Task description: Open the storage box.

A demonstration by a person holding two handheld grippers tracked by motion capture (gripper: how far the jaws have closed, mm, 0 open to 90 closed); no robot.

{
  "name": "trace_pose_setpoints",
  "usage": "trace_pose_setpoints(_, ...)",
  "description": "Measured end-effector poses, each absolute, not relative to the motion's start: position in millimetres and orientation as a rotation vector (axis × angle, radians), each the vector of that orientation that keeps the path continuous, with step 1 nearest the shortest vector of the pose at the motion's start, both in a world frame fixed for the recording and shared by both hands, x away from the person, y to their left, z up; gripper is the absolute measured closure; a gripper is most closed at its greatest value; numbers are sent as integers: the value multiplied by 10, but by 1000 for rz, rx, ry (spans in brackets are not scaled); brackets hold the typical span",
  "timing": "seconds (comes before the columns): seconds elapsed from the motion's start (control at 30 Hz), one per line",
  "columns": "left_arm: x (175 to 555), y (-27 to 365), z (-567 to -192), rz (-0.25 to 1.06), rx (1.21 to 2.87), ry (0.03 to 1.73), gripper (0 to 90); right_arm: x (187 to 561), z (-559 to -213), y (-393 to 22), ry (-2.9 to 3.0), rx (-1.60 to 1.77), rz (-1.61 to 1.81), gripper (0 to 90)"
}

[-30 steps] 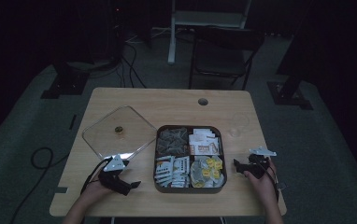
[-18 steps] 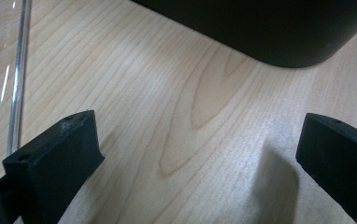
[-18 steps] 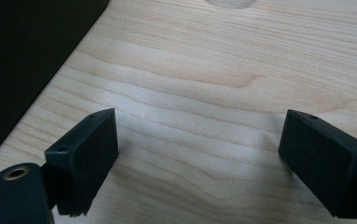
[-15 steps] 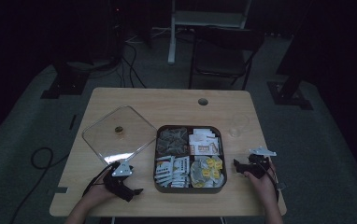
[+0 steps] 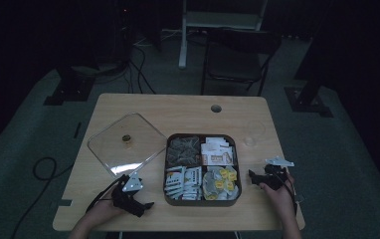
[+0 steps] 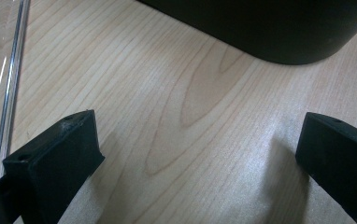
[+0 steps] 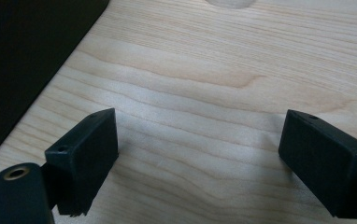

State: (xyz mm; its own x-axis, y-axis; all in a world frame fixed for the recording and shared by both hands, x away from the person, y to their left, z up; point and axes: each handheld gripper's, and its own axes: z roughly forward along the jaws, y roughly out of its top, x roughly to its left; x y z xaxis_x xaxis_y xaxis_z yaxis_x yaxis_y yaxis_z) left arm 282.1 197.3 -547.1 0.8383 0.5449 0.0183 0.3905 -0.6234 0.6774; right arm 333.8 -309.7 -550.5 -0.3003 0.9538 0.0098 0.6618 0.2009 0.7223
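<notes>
Tray (image 5: 167, 164), dark, square, four packet-filled compartments.

Dark tray (image 5: 167, 149) (four compartments) mid-table.

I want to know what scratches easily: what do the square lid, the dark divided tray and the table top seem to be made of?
The clear square lid looks like glossy acrylic or glass: see-through, with bright edge glints. The dark four-compartment tray seems matt plastic, though lacquered wood is possible. The pale table top shows wood grain, either veneer or laminate, with a satin finish.
</notes>
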Motion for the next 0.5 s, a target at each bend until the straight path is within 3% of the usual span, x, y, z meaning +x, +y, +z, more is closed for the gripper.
trace_pose_setpoints(0.5, 2817, 1959, -5471, 293, 2315, 696, 3, 3328, -5503, -3085, 2032, 1503, 883, 134)
